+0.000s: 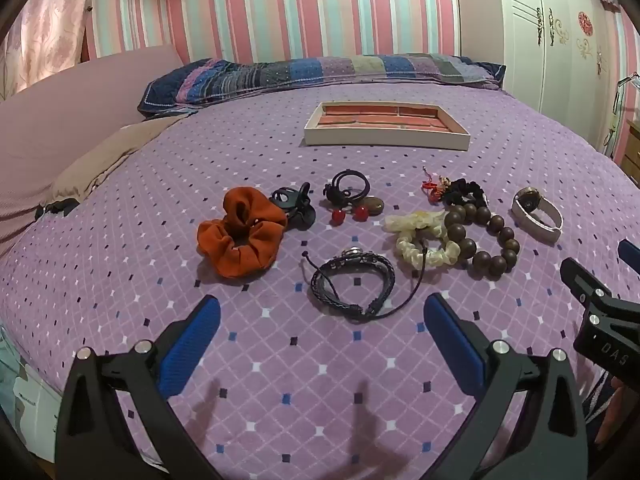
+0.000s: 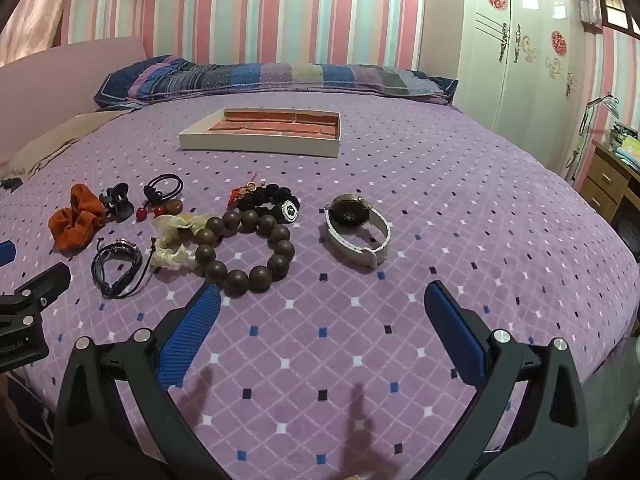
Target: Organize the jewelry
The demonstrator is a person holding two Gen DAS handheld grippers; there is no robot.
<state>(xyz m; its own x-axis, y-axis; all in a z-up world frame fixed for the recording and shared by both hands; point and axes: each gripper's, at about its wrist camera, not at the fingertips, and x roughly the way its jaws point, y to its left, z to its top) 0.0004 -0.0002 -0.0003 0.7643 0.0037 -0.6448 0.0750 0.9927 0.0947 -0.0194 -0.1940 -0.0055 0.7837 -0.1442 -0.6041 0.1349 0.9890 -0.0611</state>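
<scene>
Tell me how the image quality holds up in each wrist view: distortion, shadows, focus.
Left wrist view: strong fisheye bending, dark vignette corners; the left gripper casts soft finger shadows on the purple bedspread; the black braided bracelet is sharp. Right wrist view: same curvature; the right gripper casts similar shadows; the wooden bead bracelet and white watch are in focus.

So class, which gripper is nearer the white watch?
Right. The right gripper hangs open just in front of the watch; the left gripper hangs open further left, in front of the black braided bracelet.
</scene>
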